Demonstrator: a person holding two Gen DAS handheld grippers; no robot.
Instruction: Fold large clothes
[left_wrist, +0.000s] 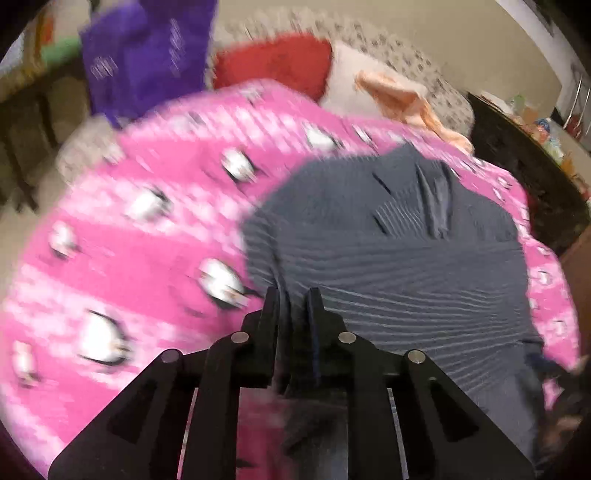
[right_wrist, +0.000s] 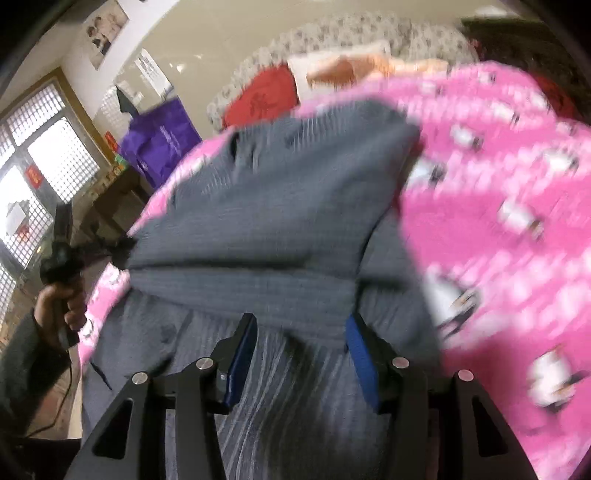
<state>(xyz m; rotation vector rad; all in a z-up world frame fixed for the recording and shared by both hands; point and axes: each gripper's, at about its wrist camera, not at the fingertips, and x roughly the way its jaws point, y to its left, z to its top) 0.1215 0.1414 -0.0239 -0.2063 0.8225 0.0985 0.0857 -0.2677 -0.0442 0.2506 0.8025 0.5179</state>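
Observation:
A grey striped garment (left_wrist: 388, 236) lies on a pink penguin-print blanket (left_wrist: 147, 229). My left gripper (left_wrist: 293, 295) is shut on a bunched edge of the garment at its near left side. In the right wrist view the garment (right_wrist: 273, 206) is folded over itself, with a lower layer hanging toward the camera. My right gripper (right_wrist: 301, 325) has its jaws wide apart, with the garment's fold lying between and in front of them. The left gripper (right_wrist: 123, 245) also shows at the garment's left edge, held by a hand (right_wrist: 61, 295).
The pink blanket (right_wrist: 498, 221) covers a bed with a red cushion (left_wrist: 273, 62), an orange cloth (left_wrist: 406, 99) and a purple bag (left_wrist: 147, 55) at the far end. A dark cabinet (left_wrist: 528, 177) stands at the right. A window (right_wrist: 33, 177) is at the left.

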